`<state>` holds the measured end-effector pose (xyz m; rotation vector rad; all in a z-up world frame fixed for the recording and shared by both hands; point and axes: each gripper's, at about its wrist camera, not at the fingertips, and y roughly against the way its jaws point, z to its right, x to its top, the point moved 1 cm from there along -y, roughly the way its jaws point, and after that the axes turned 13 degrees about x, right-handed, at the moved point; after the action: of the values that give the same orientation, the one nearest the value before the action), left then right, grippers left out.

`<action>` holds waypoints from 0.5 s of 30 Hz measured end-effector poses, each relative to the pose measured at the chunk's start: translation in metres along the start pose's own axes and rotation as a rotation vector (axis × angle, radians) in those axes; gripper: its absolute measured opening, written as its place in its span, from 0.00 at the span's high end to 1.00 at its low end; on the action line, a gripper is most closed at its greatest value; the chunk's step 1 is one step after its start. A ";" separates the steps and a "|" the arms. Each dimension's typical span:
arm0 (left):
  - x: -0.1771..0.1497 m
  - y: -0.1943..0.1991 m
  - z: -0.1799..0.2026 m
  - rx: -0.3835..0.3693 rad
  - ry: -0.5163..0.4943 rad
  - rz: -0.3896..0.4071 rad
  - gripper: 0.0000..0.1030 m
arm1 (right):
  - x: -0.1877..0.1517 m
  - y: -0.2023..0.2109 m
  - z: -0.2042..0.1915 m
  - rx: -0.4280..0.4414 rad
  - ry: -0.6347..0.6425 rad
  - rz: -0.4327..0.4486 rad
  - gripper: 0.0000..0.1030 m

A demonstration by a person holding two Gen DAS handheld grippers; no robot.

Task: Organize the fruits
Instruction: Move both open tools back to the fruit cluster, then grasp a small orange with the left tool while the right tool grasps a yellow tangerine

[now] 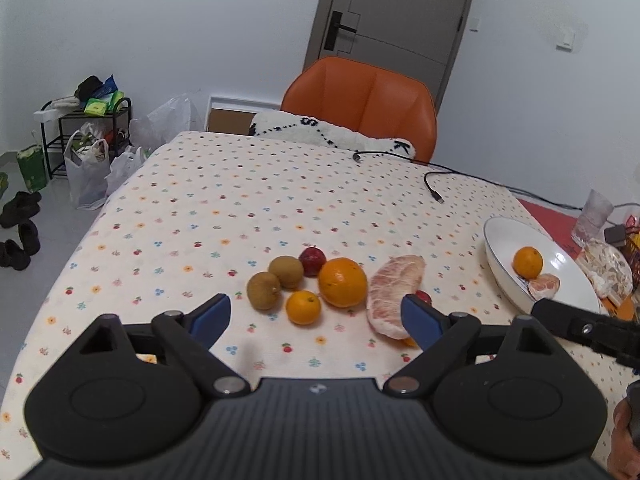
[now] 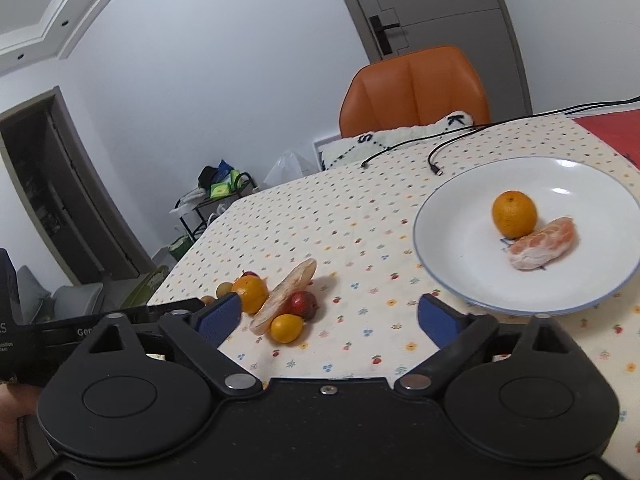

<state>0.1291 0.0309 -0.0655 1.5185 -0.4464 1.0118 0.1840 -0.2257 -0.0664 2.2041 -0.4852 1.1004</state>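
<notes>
A loose group of fruit lies on the flowered tablecloth (image 1: 240, 200): two brown kiwis (image 1: 264, 290), a dark red fruit (image 1: 312, 261), a big orange (image 1: 343, 282), a small orange (image 1: 303, 307) and a peeled pomelo piece (image 1: 394, 294). My left gripper (image 1: 316, 314) stands open just short of them, empty. A white plate (image 2: 460, 256) holds a small orange (image 2: 514, 214) and a peeled citrus half (image 2: 544, 244). My right gripper (image 2: 328, 318) is open and empty, in front of the plate's near left rim. The fruit group (image 2: 280, 300) sits to its left.
An orange chair (image 1: 360, 100) with a white cushion stands at the table's far side. Black cables (image 1: 432, 184) lie on the far right of the cloth. A glass (image 1: 594, 216) and wrapped items crowd the right edge. Bags and a rack stand on the floor at left.
</notes>
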 end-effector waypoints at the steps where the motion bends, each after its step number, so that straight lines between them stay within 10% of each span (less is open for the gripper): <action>1: 0.000 -0.001 -0.002 0.002 0.004 0.000 0.19 | 0.000 -0.003 -0.001 0.000 0.000 -0.009 0.20; 5: -0.001 -0.009 -0.009 -0.014 0.022 -0.023 0.41 | -0.003 -0.013 -0.005 -0.001 0.005 -0.039 0.30; 15: -0.004 -0.027 -0.012 -0.049 0.045 -0.049 0.55 | -0.010 -0.042 -0.010 0.021 0.007 -0.117 0.55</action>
<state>0.1433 0.0477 -0.0858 1.4534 -0.3977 0.9878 0.1961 -0.1877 -0.0846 2.2161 -0.3379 1.0550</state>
